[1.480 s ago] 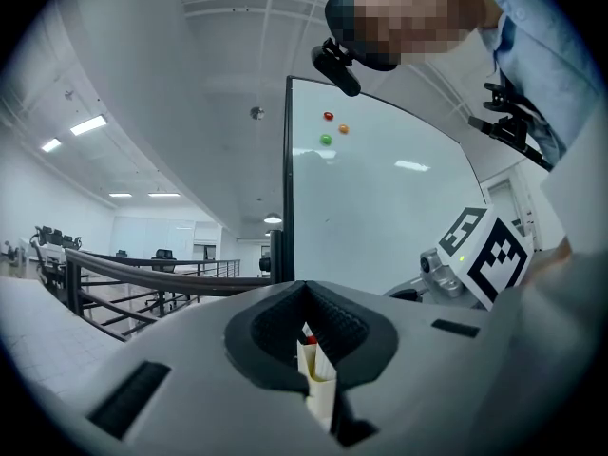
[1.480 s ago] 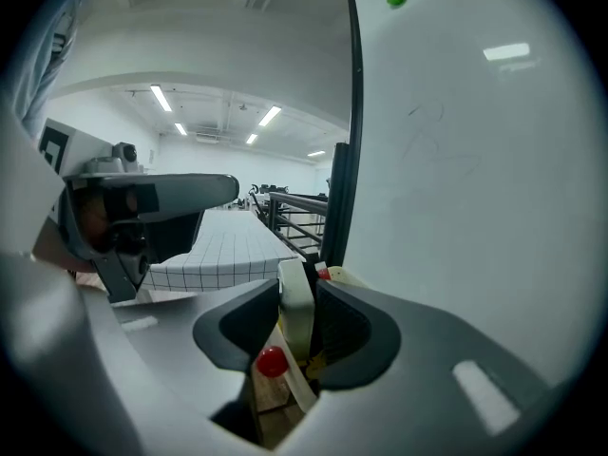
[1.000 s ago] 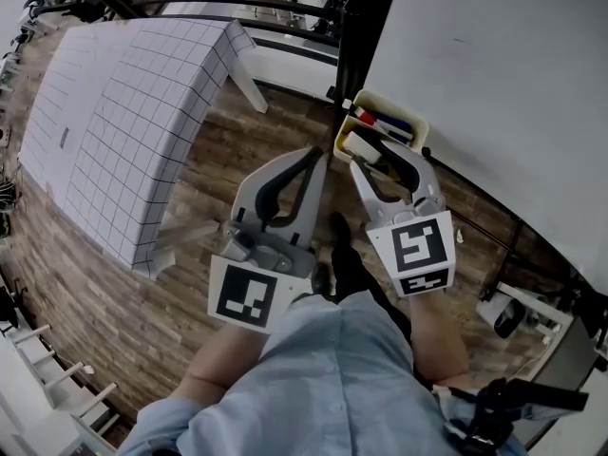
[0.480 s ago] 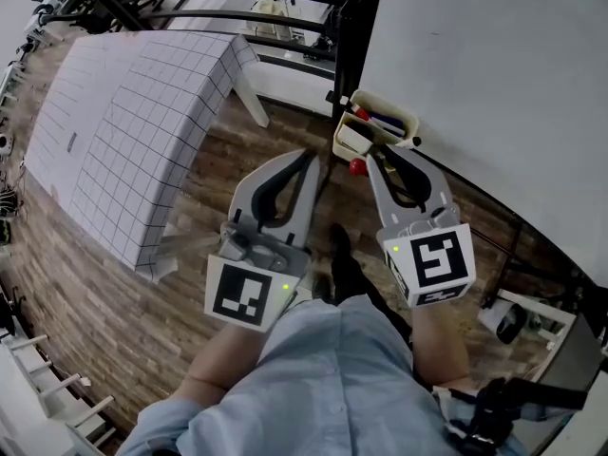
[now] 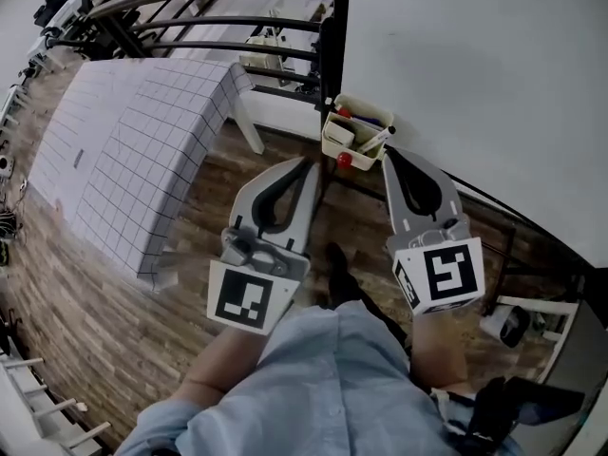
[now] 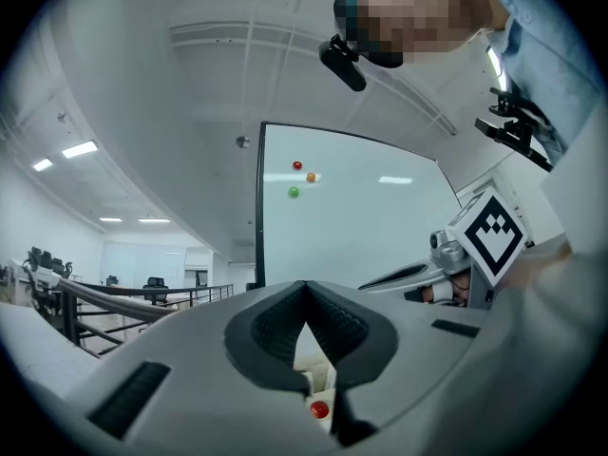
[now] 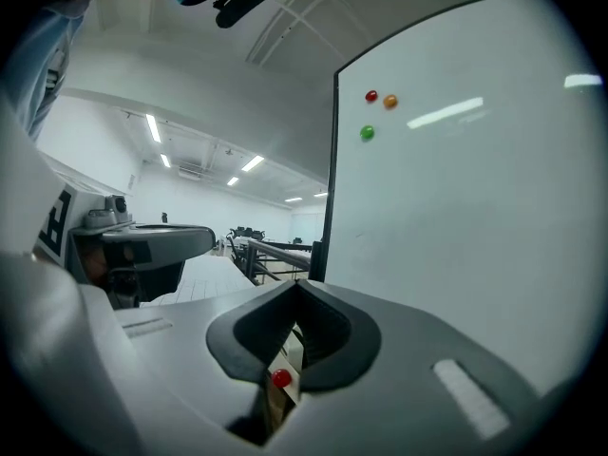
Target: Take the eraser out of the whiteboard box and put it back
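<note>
Wooden flooring point(image 5: 114, 321) is spreading under everything in the head view, with the whiteboard point(image 5: 494, 74) taking up the upper right and a grid-clothed table point(image 5: 133, 131) standing well apart to the left. The person is holding both tools level, pointing at the board's lower left corner. The left gripper point(image 5: 307, 164) is keeping its fingers together on nothing, and the right gripper point(image 5: 388, 153) is likewise pressing its pads closed with nothing between them.

The whiteboard box point(image 5: 334, 148) is hanging at that lower left corner, just ahead of both tips. The right gripper's tips are sitting just beside the box's right end and the left gripper's just short of its left end, so the right looks nearer. A pale block in the box's left part is probably the eraser point(image 5: 339, 131), though the view is too small to give its long axis. Marker pens point(image 5: 375, 141) are leaning across the right part, crowding any approach from that side. A red magnet point(image 5: 344, 160) is sitting at the box's lower edge.
</note>
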{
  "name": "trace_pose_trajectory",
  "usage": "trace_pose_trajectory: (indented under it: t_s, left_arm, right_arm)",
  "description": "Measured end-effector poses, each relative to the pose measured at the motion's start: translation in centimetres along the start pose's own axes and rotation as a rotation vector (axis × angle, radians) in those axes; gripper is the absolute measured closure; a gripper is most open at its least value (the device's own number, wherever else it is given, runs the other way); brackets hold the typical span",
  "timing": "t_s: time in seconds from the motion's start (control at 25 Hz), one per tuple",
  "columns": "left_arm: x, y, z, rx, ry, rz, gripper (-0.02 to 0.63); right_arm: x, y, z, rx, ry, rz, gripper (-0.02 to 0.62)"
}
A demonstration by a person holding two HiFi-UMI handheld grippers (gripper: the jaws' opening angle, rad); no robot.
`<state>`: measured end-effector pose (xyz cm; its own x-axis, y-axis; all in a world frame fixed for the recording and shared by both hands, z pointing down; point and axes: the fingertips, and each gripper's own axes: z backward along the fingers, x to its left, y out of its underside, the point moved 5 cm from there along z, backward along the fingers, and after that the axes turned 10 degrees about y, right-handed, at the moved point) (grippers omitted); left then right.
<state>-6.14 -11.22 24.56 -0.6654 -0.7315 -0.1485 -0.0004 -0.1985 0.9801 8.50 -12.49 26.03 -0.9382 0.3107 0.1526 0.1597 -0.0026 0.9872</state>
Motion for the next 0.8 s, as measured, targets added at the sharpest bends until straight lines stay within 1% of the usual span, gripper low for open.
trace_pose_trajectory:
  t_s: [0.16,0.32,0.8]
  left_arm:
    - [-1.4,-1.0,0.8,-0.009,0.009,-0.016,0.607]
    - [-2.1,-1.5,1.4,-0.016,0.012,-0.028,0.607]
    - [-2.9,-2.5,2.1,-0.028,0.011,-0.053,0.607]
  right_arm:
    - [-0.2,-0.7,1.8,-0.030,0.040,-0.026,0.595]
    - [0.1,-1.6,2.8,-0.053,0.024,0.003,0.595]
    - [0.5,-2.6,3.6,-0.088,0.013,0.007,0.595]
